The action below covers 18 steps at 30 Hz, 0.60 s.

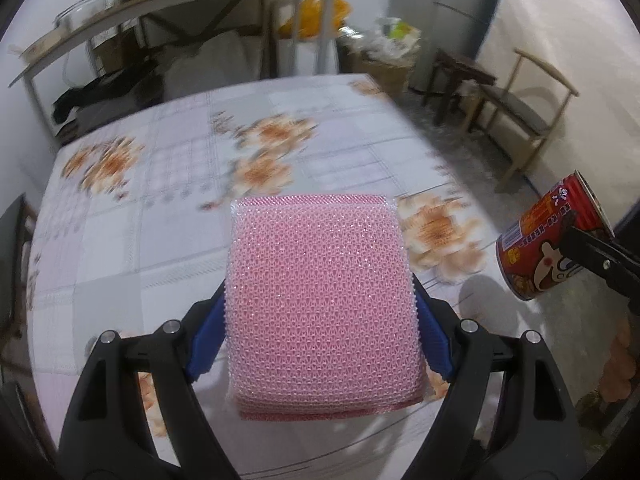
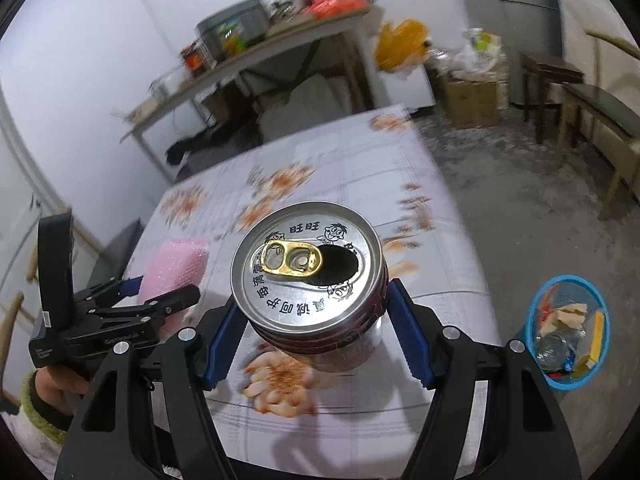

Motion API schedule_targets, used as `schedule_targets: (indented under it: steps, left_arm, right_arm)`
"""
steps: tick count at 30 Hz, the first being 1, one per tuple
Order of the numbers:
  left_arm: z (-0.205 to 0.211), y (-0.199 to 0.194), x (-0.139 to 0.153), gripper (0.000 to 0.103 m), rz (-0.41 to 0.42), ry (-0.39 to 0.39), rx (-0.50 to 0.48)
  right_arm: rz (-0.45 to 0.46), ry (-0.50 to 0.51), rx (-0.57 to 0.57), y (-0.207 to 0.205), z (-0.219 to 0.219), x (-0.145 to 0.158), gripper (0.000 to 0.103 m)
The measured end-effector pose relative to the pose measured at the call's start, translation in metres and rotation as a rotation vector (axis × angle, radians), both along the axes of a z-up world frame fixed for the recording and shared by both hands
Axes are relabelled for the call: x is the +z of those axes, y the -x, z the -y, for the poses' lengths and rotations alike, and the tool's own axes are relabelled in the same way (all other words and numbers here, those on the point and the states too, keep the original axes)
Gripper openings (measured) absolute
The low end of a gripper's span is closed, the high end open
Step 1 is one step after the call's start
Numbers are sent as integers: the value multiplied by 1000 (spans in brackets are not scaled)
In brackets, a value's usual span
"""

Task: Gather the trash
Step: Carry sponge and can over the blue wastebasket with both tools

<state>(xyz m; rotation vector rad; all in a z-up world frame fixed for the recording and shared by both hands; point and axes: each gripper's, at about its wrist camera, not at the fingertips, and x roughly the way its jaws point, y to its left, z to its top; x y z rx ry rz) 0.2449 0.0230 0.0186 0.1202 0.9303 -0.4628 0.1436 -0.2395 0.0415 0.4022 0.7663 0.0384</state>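
i've got the left gripper (image 1: 320,334) fingers pinching the pink sponge (image 1: 322,300) and the right gripper (image 2: 316,326) fingers clamping the opened can (image 2: 310,276), both above the desk (image 2: 360,168). the can could dribble or slip before reaching the blue bin (image 2: 538,308) on the floor.

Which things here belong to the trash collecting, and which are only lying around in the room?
For the job:
- pink sponge, held in the left gripper
- can, opened, held in the right gripper
- blue bin on the floor, already holding trash

Just lying about:
- side table with jars and bags
- cardboard box
- chair
- stool
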Motion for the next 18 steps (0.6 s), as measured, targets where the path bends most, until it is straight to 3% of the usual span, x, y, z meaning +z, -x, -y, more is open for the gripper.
schedule_targets:
  steps: [4,8,13,18]
  left_arm:
    - [36,2,16,77,11,44,-85]
    - [68,8,22,77,12,62,-147]
    - [104,13,24,77,-9,80,-211]
    - [151,15,32,77,-37,97,-296]
  right_arm:
    - [15,23,-187,34,59,5,67]
    - [-31,-4,-405,74,124,-10,67]
    - [-136,-89,-614,121,189,-55,67]
    - [-217,-162,-706,147,220,-101,67]
